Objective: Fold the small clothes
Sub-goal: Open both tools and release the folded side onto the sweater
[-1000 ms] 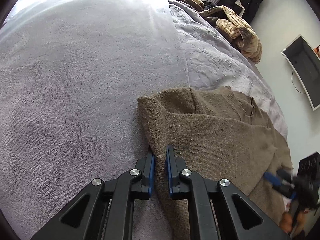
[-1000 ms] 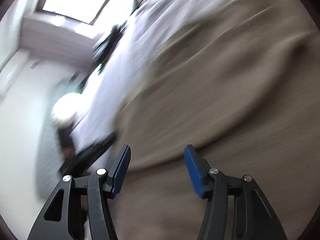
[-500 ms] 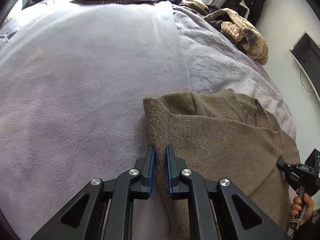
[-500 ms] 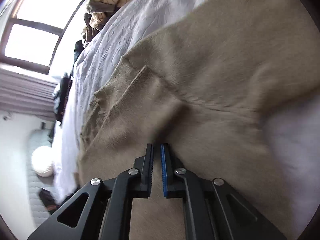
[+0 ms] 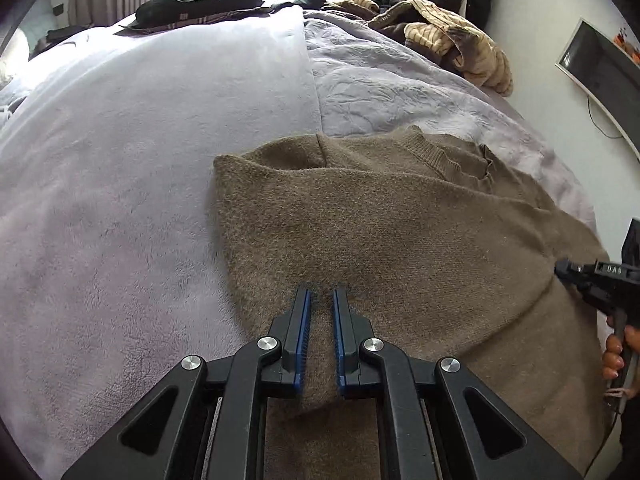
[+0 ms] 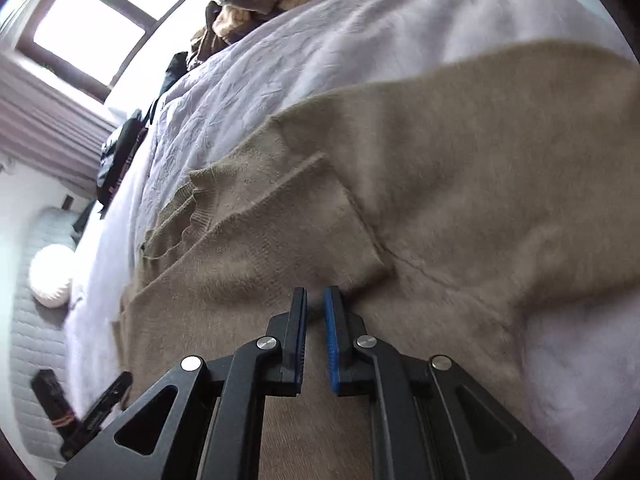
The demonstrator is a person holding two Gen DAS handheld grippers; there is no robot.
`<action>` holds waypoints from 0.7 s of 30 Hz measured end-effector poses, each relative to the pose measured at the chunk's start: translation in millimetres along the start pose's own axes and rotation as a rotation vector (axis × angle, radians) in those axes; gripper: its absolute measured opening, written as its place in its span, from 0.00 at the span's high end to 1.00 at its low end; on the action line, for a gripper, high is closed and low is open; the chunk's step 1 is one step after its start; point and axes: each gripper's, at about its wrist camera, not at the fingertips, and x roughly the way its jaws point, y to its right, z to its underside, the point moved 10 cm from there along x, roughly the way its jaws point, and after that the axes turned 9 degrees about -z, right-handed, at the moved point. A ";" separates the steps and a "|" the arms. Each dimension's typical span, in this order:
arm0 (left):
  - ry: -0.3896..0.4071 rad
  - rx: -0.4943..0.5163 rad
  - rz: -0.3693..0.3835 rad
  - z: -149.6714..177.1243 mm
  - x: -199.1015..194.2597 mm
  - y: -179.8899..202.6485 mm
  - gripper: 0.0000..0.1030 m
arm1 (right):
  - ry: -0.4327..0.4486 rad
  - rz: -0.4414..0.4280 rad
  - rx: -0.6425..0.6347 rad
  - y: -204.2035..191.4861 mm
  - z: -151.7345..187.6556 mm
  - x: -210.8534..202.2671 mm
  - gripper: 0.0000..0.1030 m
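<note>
Left and right wrist views of a brown knitted sweater (image 5: 400, 232) that lay spread on a pale lilac fleece blanket (image 5: 120, 184) covering a bed, toward its near right part, with a heap of striped tan clothes (image 5: 456, 44) well apart at the far end. The left gripper (image 5: 320, 320) was closed to a narrow slit on a raised ridge of the knit at the sweater's near left edge, the fabric visibly pinched between its blue pads. The right gripper (image 6: 316, 320) was likewise drawn nearly shut, with sweater fabric gathered between its pads near the end of a sleeve (image 6: 304, 216) that lay folded across the body. In the left view the right gripper appeared at the frame's right edge, level with the sweater's right side, held by a hand (image 5: 618, 348). The step in hand appeared to be a two-point lift of the near hem for folding toward the collar. To do it well, both grips would need to rise together and travel evenly, keeping the fabric between them taut so that the folded sleeve stays in place. The ribbed collar (image 5: 444, 156) pointed away from the cameras, toward the far end of the bed; the sweater's long axis, as it lay, seemed to run across the bed from left gripper to right, though fisheye distortion made this uncertain.
</note>
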 end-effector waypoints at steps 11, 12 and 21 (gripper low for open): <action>0.005 -0.015 -0.060 12.8 -26.8 6.8 0.88 | -0.019 -0.187 0.008 -12.8 32.0 -39.7 0.31; 0.007 -0.020 -0.070 15.9 -29.9 7.6 0.88 | -0.023 -0.194 0.009 -14.3 35.3 -41.3 0.27; 0.080 -0.034 -0.176 37.4 -60.1 20.3 0.01 | -0.027 -0.283 0.033 -25.8 58.0 -58.7 0.00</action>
